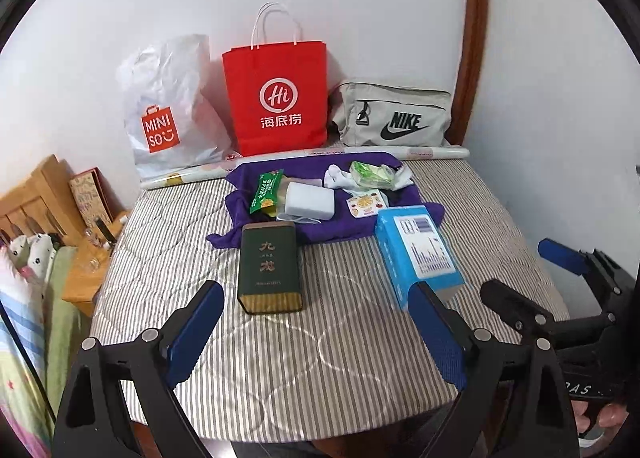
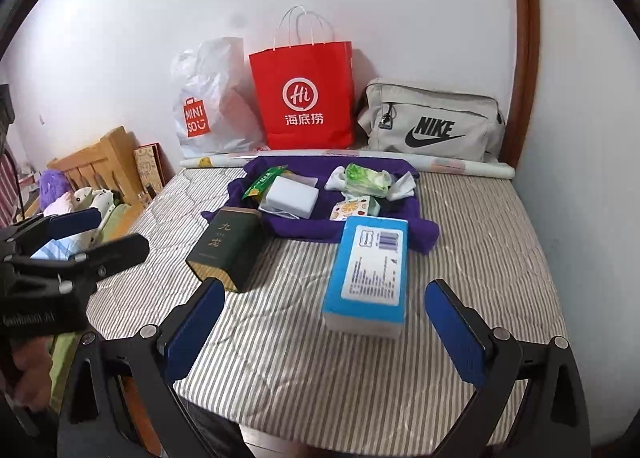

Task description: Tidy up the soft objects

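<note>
Soft objects lie heaped on a purple cloth at the far middle of the striped mattress: a white sock, a green-and-white packet, a white block, a green snack wrapper and a fruit-print card; all sit well apart from both tongs. The left gripper hovers over the near edge with its blue pads spread wide and nothing between them; a dark green tin lies just beyond its left finger, its far end touching the cloth. The right gripper is likewise spread and empty; a blue box lies between its fingers' line and the cloth, near but not touched. Against the far wall stand a white Miniso bag, a red paper bag and a grey Nike pouch, with a paper roll in front.
</note>
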Demonstrator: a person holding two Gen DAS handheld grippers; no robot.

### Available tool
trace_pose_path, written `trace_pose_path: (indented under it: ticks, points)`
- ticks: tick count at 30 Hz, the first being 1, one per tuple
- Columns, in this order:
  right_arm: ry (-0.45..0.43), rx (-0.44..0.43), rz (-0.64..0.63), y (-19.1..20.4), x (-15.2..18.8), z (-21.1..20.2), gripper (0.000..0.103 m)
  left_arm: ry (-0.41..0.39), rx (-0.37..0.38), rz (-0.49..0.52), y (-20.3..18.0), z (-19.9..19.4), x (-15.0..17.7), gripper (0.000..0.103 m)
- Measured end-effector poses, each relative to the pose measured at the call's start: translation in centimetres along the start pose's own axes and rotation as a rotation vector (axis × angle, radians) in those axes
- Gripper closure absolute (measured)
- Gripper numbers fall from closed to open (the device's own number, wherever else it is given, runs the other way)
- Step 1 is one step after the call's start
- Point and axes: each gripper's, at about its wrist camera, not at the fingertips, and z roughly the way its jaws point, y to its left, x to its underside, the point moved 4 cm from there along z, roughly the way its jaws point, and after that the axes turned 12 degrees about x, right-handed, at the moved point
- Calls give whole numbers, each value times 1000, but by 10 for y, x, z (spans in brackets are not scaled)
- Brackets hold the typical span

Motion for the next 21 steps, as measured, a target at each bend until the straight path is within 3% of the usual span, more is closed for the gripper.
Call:
trace_pose_path:
  ticks: [11,21]
  points:
    - [-12,-7,24,-10,22,-37,4,-36,-11,-65,-7,-26,30,10]
    - [-16,-8,0,-3,29,-47,4,-41,-12,-91,-3,-34,36,10]
